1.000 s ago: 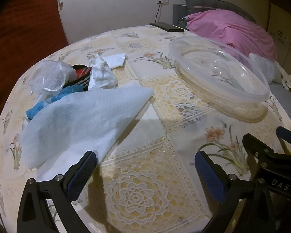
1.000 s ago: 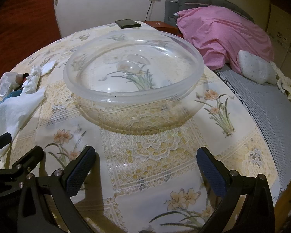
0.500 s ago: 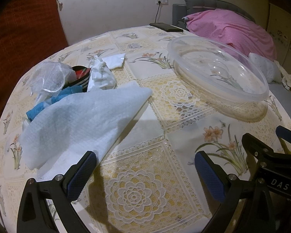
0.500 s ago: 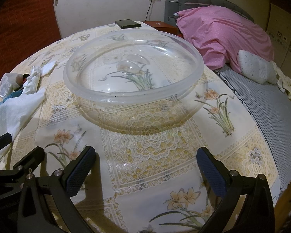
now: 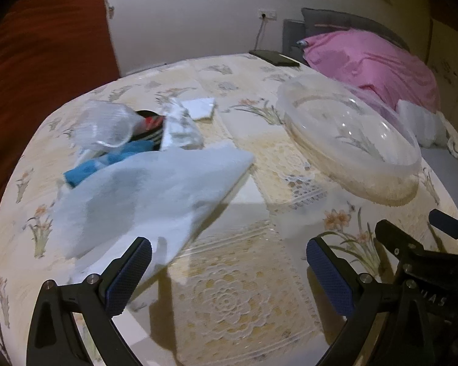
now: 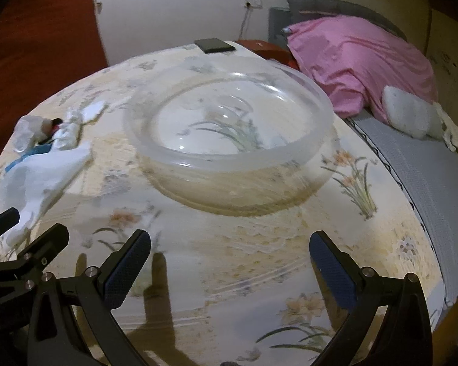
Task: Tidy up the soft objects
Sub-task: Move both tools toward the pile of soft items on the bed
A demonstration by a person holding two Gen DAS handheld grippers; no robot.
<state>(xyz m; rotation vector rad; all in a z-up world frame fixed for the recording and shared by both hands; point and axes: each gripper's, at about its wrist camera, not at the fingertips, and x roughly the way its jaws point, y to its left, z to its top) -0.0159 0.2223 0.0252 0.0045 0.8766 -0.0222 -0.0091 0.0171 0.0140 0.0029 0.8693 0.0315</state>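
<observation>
A large pale blue-white cloth (image 5: 143, 195) lies spread on the table's left, its near corner just ahead of my left gripper (image 5: 229, 262), which is open and empty above the tablecloth. Behind the cloth sits a pile: a blue rag (image 5: 107, 161), a crumpled white cloth (image 5: 180, 128), a clear plastic wrap (image 5: 103, 125) and a dark striped item (image 5: 151, 128). A big clear plastic bowl (image 6: 229, 128) stands empty on the right half. My right gripper (image 6: 230, 262) is open in front of it, holding nothing. The cloth (image 6: 42, 174) shows at the right wrist view's left.
The table (image 5: 235, 299) carries a floral lace cloth. A black phone (image 6: 215, 45) lies at its far edge. A folded white tissue (image 5: 201, 108) rests behind the pile. A bed with a pink blanket (image 6: 357, 58) borders the right side, a red curtain (image 5: 42, 48) the left.
Both grippers have drawn back and risen a little, so the bowl and cloth sit lower and farther in view. Nothing was grasped; jaws stay wide.
</observation>
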